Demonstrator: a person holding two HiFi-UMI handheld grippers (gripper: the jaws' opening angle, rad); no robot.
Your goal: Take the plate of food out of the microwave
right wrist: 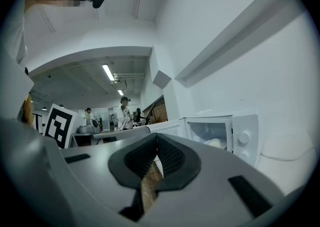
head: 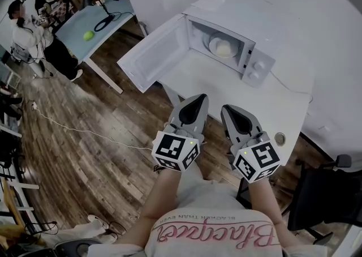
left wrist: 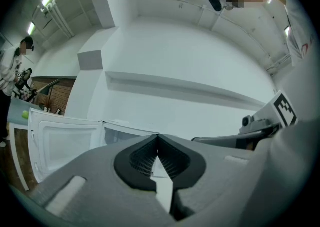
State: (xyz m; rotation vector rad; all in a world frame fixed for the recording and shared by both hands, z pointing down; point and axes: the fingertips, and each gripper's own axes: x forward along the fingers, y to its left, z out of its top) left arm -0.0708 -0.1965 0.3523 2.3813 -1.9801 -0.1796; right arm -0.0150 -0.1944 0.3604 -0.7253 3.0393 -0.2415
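While held side by side short of the open microwave (head: 257,64), both shut on nothing: left gripper (head: 199,99) and right gripper (head: 229,108), jaws pressed together. Almost straight ahead of the right gripper, deep in the cavity and well apart from both: round plate of food (head: 222,47), no long axis to favour. Ahead-left of the left gripper: swung-out door (head: 151,58). Probably better lined up from the right gripper, neither clearly nearer.
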